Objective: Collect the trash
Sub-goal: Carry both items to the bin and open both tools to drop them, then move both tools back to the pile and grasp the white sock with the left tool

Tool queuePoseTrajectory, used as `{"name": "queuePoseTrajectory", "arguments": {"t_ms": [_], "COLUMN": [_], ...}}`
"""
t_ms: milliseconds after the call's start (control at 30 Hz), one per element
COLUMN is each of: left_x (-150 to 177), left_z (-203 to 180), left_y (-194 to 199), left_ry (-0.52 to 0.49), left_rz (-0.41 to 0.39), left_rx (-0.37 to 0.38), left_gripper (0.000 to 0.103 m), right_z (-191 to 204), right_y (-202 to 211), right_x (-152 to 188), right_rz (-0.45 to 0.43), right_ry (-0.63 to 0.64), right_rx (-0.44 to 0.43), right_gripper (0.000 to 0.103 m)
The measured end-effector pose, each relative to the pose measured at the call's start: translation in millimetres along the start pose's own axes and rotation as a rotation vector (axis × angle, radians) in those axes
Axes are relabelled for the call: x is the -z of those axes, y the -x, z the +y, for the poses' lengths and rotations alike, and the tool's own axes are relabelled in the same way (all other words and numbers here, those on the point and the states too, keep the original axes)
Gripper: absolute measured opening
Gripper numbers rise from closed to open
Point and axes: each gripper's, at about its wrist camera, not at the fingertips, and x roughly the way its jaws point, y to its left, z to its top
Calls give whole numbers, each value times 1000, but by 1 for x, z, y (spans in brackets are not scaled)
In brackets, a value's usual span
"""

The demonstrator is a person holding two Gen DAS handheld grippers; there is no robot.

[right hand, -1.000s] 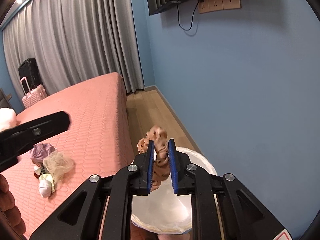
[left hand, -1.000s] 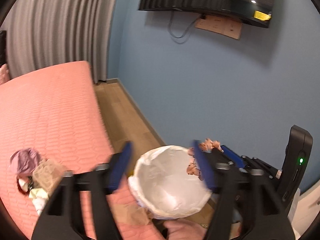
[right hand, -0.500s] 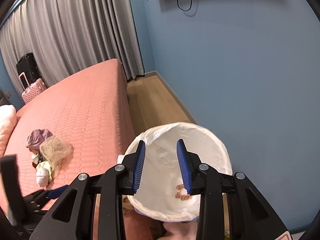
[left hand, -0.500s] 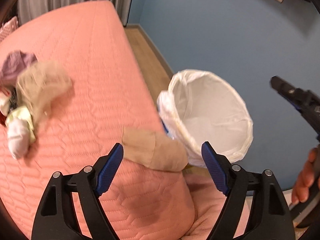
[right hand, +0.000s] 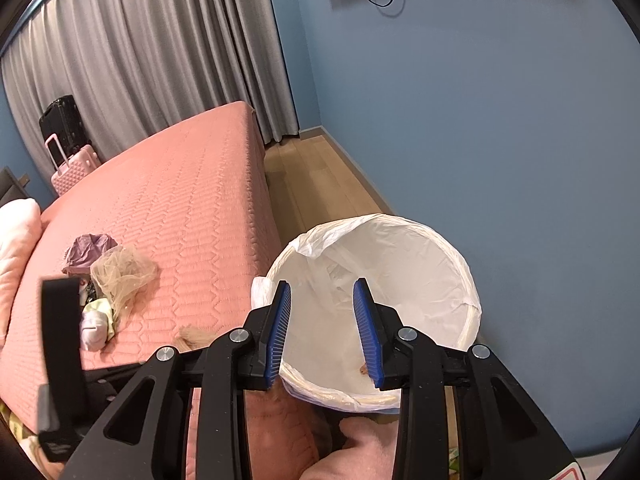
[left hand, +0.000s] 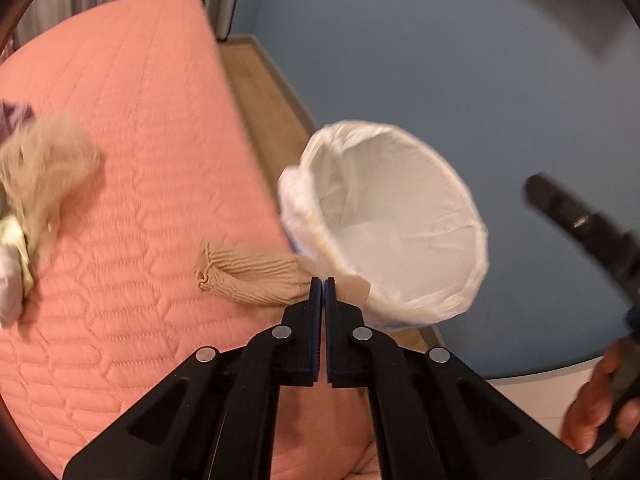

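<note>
A white-lined trash bin (left hand: 400, 220) stands beside the pink bed (left hand: 120, 120). A beige stocking (left hand: 248, 276) lies on the bed edge next to the bin. My left gripper (left hand: 319, 282) is shut on the stocking's near end. My right gripper (right hand: 322, 304) is open and empty above the bin (right hand: 400, 264). A bit of the brown scrunchie (right hand: 362, 369) shows at the bin's bottom. A pile of trash (right hand: 108, 276) lies on the bed to the left: a purple wad, beige netting, a white and green piece.
A blue wall (right hand: 480, 120) stands right behind the bin. Wooden floor (right hand: 312, 176) runs between bed and wall. Grey curtains (right hand: 140, 60) and two suitcases (right hand: 68, 148) are at the far end. A white pillow (right hand: 16, 240) lies at the left.
My right gripper opened and dropped the brown scrunchie into the bin. My left gripper swung down to the bed edge and closed on the beige stocking.
</note>
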Motion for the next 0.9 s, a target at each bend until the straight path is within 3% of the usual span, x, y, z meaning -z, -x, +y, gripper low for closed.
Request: {"name": "queuePoseTrajectory", "arguments": {"t_ms": [167, 400, 467, 500, 533, 600, 900], "left_x": [-30, -70, -76, -78, -78, -77, -66], "left_z": [-29, -57, -61, -63, -61, -57, -19], "left_y": [28, 33, 32, 33, 35, 44, 68], "left_ry": [-72, -90, -103, -102, -93, -68, 13], "left_rz": [-90, -150, -156, -155, -161, -196, -231], "left_rx": [46, 73, 59, 52, 43, 22, -38], "left_gripper": [1, 2, 8, 22, 42, 59, 60], "right_z": [-7, -16, -18, -18, -18, -17, 15], "right_y": [7, 12, 14, 15, 17, 18, 21], "right_x": [-6, -12, -14, -15, -15, -16, -16], "right_rz": [-18, -29, -34, -39, -43, -45, -35], "right_ry": [-13, -31, -39, -41, -40, -36, 16], "right_rx": [11, 28, 29, 32, 34, 30, -19], "right_gripper": [32, 33, 36, 38, 40, 41, 46]}}
